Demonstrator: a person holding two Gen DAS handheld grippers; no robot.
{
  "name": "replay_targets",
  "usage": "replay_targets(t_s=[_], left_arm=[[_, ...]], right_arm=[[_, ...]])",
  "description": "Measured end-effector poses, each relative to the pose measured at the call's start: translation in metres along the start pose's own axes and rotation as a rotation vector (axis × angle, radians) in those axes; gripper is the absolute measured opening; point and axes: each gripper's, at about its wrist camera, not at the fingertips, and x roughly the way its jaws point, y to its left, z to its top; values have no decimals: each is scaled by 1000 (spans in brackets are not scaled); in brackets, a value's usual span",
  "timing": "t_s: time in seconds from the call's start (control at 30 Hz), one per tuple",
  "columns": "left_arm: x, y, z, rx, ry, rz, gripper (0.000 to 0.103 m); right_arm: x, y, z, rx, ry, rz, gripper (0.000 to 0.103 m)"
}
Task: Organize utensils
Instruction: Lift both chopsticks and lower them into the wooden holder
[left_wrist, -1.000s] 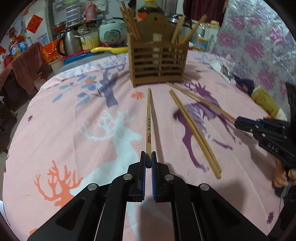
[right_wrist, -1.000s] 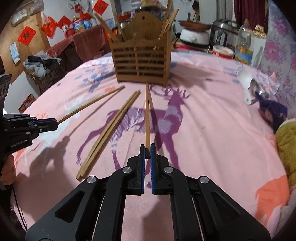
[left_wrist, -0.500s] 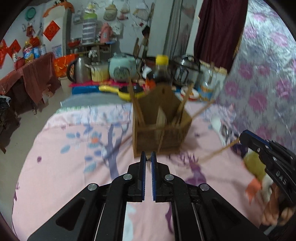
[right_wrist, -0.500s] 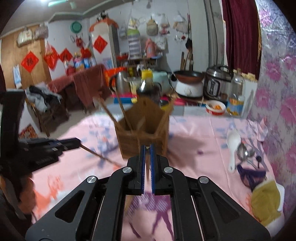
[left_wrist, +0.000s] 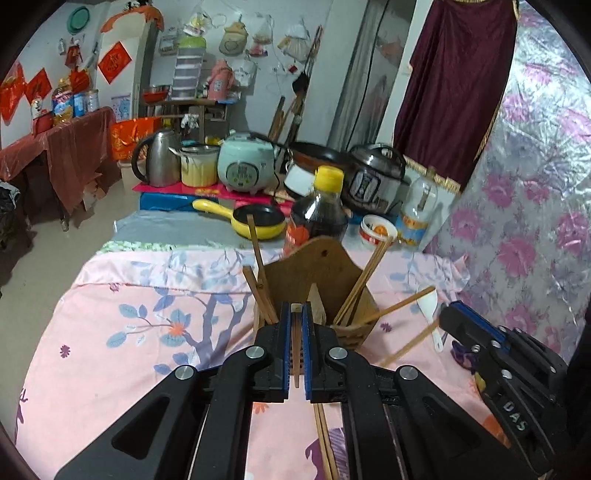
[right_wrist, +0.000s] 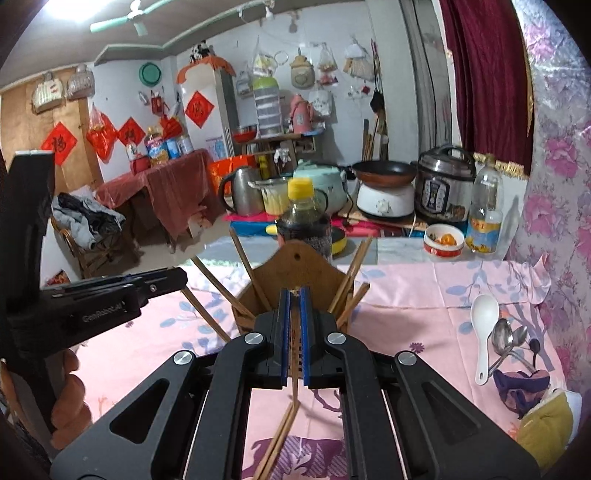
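Note:
A wooden utensil holder stands on the pink tablecloth with several chopsticks in it; it also shows in the right wrist view. My left gripper is shut on a chopstick, held upright in front of the holder. My right gripper is shut on another chopstick, also held upright before the holder. The right gripper shows at the right of the left wrist view, its chopstick slanting down. Loose chopsticks lie on the cloth below.
A dark sauce bottle stands just behind the holder. A white spoon and metal spoons lie at the right, by a yellow cloth. Cookers, a kettle and a yellow pan crowd the far side.
Both grippers have lifted their chopsticks off the cloth, tipped them from flat to upright, and moved close to the holder.

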Motion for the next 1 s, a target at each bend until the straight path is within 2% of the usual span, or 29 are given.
replay_targets(t_s=[0.17, 0.3, 0.53, 0.83, 0.9, 1.0], left_arm=[[3, 3, -2, -1, 13, -15, 6], [-7, 5, 2, -12, -14, -21, 6], [-37, -10, 20, 16, -143, 7, 6], [-67, -16, 52, -28, -328, -16, 6], [-61, -18, 55, -14, -343, 21, 6], [-36, -17, 59, -12, -298, 40, 6]], right_arm=[[11, -5, -3, 18, 34, 17, 6], [-1, -6, 1, 33, 3, 32, 6], [-28, -2, 18, 28, -116, 12, 6], [-34, 1, 46, 51, -288, -32, 6], [-30, -1, 49, 57, -332, -54, 6], [-12, -5, 50, 66, -355, -83, 6]])
